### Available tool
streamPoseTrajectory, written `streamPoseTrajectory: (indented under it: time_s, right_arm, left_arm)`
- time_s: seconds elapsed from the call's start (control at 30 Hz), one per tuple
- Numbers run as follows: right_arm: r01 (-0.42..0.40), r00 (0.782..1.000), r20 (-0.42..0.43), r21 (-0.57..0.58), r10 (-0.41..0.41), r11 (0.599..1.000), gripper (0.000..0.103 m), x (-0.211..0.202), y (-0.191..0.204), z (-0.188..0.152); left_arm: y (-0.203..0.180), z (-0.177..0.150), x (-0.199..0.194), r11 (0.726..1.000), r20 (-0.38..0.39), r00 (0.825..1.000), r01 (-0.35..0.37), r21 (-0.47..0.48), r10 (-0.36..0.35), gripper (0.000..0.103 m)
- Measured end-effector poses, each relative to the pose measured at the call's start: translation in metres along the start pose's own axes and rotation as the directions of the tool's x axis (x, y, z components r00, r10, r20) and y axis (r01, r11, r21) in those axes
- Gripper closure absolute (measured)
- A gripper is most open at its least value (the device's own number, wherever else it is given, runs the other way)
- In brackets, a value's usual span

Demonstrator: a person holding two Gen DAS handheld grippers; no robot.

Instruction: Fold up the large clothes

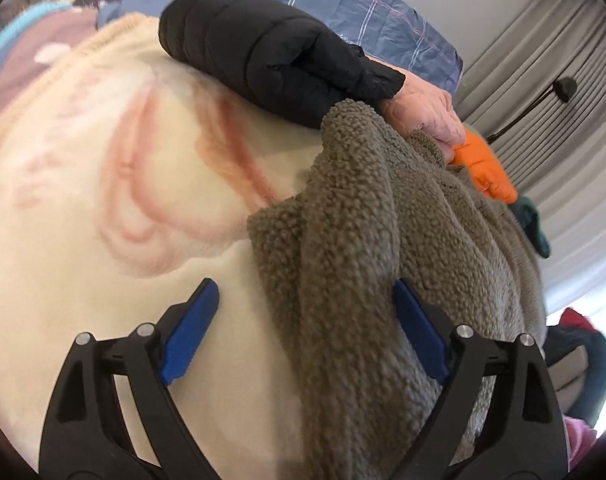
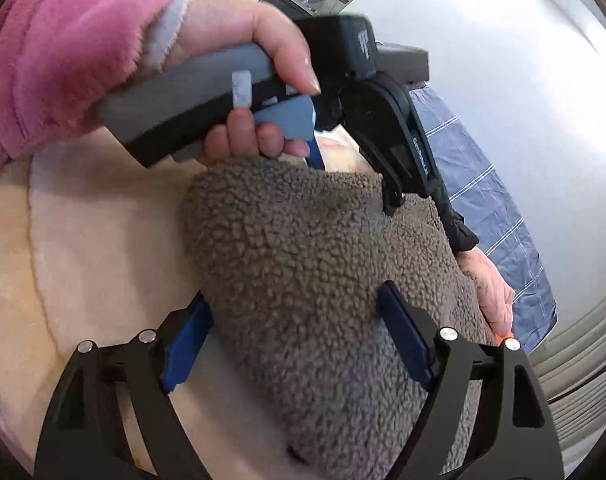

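Two sets of tongs are seen spread wide, nothing clamped in either. The left tongs [image 1: 305,328] are held low over the grey-brown fleece garment [image 1: 375,248], which is bunched in the lower right of the left wrist view on a cream blanket [image 1: 103,184] with pink pattern. The right tongs [image 2: 293,338] straddle the same fleece, its pile between the blue pads but not pinched; a grasp appears to be in preparation. A second person's bare hand [image 1: 427,112], black-sleeved, is laid on the far edge, likely to steady it. No containers are visible; folding is judged barely begun.
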State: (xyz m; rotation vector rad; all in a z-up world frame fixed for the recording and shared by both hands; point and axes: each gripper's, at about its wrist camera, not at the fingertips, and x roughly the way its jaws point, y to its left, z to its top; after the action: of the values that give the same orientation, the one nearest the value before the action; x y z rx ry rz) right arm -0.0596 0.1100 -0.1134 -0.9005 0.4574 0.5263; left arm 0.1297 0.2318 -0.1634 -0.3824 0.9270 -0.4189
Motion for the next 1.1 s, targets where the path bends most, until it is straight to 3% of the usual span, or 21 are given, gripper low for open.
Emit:
streamPoseTrajectory:
  time_s: [0.13, 0.3, 0.4, 0.47, 0.57, 1.1]
  right_arm:
    - [0.002, 1.000, 0.001, 0.003, -0.002, 1.000, 0.020, 0.000, 0.006, 0.005]
    - [0.015, 1.000, -0.010, 0.027, -0.014, 1.000, 0.019, 0.011, 0.008, 0.015]
    - [0.028, 1.000, -0.006, 0.043, -0.028, 0.999, 0.031, 0.016, 0.010, 0.019]
    - [0.011, 1.000, 0.018, 0.082, -0.013, 0.997, 0.047, 0.009, 0.003, 0.020]
    - [-0.036, 0.998, 0.048, 0.180, 0.028, 0.983, 0.054, -0.002, -0.015, 0.019]
    - [-0.081, 0.975, 0.219, 0.475, -0.029, 0.877, 0.058, -0.074, -0.094, 0.002]
  left_arm:
    - [0.011, 0.006, 0.009, 0.998, -0.006, 0.998, 0.063, -0.027, -0.064, 0.012]
    - [0.005, 0.016, 0.027, 0.997, 0.004, 0.997, 0.071, 0.009, -0.071, 0.021]
    - [0.000, 0.021, 0.034, 0.994, 0.004, 0.994, 0.107, 0.009, -0.107, 0.042]
    - [-0.003, 0.022, 0.031, 0.993, 0.013, 0.993, 0.114, 0.011, -0.114, 0.057]
    - [-0.007, 0.024, 0.019, 0.992, 0.036, 0.992, 0.123, 0.013, -0.124, 0.067]
    - [-0.112, 0.057, -0.040, 0.984, 0.168, 0.978, 0.100, 0.150, -0.125, 0.071]
